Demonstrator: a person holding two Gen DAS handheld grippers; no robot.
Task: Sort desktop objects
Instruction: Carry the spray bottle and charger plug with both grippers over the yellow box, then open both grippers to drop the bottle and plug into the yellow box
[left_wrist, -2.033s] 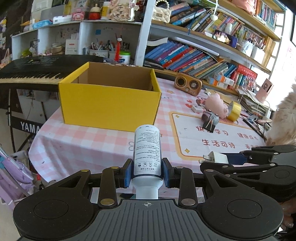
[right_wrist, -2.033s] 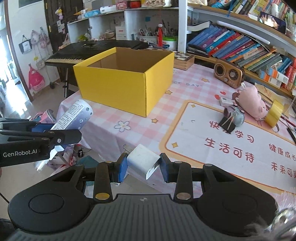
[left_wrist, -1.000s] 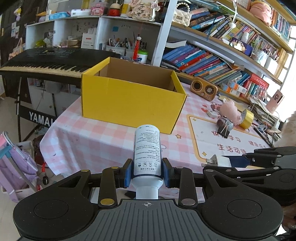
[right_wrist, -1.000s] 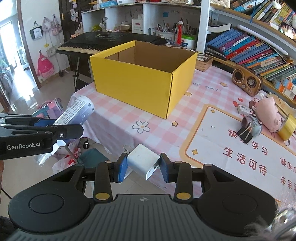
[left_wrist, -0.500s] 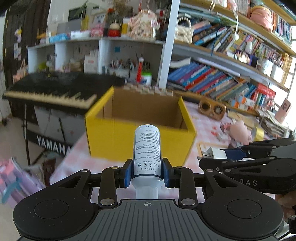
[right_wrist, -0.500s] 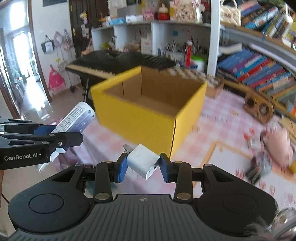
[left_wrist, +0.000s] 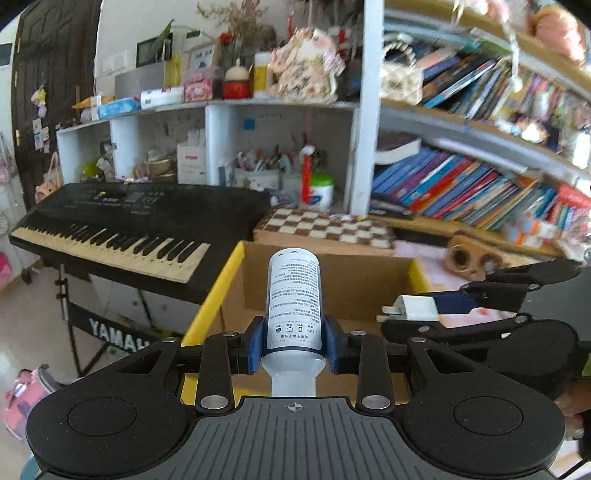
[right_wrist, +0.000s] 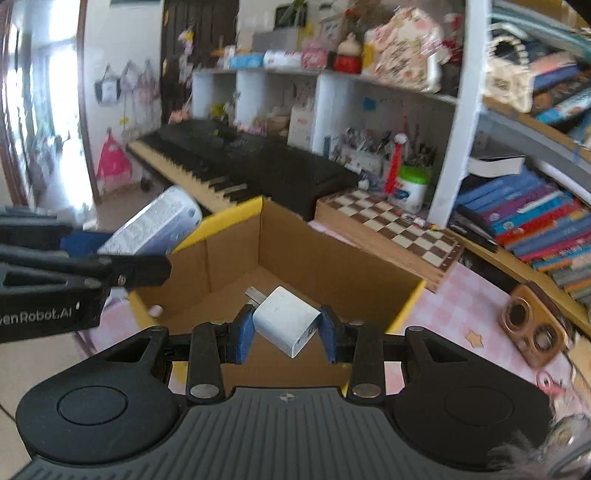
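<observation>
Left gripper (left_wrist: 294, 345) clamped on white bottle (left_wrist: 293, 295), right gripper (right_wrist: 284, 334) clamped on white charger (right_wrist: 286, 319). Both items held side by side above the open yellow box (right_wrist: 325, 273); chessboard (right_wrist: 391, 225) just behind it.

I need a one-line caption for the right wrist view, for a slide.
Right hand-held gripper holds a white charger above the open yellow box, with the left hand-held gripper's bottle alongside.

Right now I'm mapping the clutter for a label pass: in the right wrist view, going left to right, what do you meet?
Left gripper holding the white bottle → white charger in the right gripper → chessboard → wooden radio.
</observation>
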